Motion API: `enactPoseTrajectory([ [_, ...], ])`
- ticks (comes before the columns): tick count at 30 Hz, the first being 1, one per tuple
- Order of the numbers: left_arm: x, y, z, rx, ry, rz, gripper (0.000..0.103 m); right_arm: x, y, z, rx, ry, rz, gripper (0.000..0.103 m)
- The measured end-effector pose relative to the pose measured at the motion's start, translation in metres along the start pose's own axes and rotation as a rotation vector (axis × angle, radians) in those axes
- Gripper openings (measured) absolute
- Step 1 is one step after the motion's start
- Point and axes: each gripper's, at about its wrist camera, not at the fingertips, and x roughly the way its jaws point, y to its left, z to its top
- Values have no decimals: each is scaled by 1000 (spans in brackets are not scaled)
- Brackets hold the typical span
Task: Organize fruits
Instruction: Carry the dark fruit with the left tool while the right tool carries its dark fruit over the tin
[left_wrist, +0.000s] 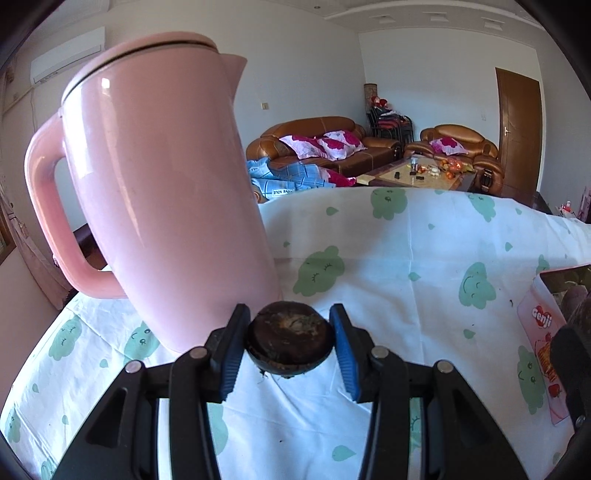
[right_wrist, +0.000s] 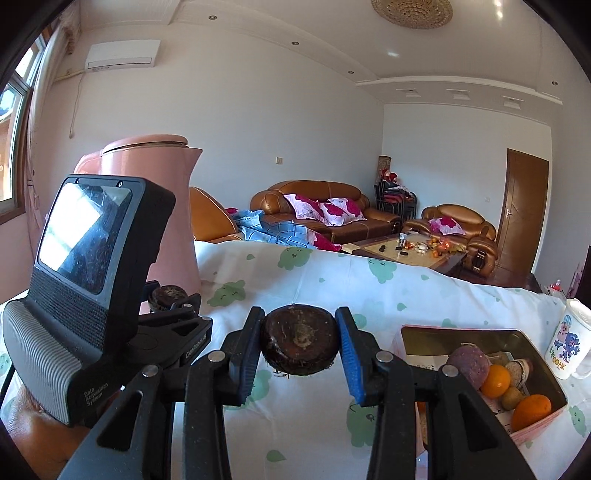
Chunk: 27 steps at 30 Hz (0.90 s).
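Observation:
My left gripper (left_wrist: 290, 341) is shut on a dark brown round fruit (left_wrist: 290, 336), like a water chestnut, held just above the tablecloth beside the pink kettle. My right gripper (right_wrist: 300, 343) is shut on a second dark brown round fruit (right_wrist: 300, 341), also above the cloth. In the right wrist view the left gripper (right_wrist: 173, 297) shows at the left with its fruit (right_wrist: 168, 293). A pink tin box (right_wrist: 413, 329) at the right holds oranges (right_wrist: 495, 380), a purple round fruit (right_wrist: 468, 365), a kiwi (right_wrist: 512, 398) and other pieces. The box's edge shows in the left wrist view (left_wrist: 535, 317).
A tall pink kettle (left_wrist: 166, 192) stands at the table's left, close to my left gripper. A white printed mug (right_wrist: 570, 343) stands right of the box. The table wears a white cloth with green prints (left_wrist: 406, 251). Sofas and a coffee table are far behind.

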Motion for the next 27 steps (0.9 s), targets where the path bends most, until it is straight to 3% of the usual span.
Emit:
enactPoseTrajectory([
  [14,-37,0,-14,-27,-86,2,46,-24,-8,-12,14,4,32,42],
  [27,-54,-2,-25,-56,-97,-10,46,-47,-19,-21,15,2,49,42],
])
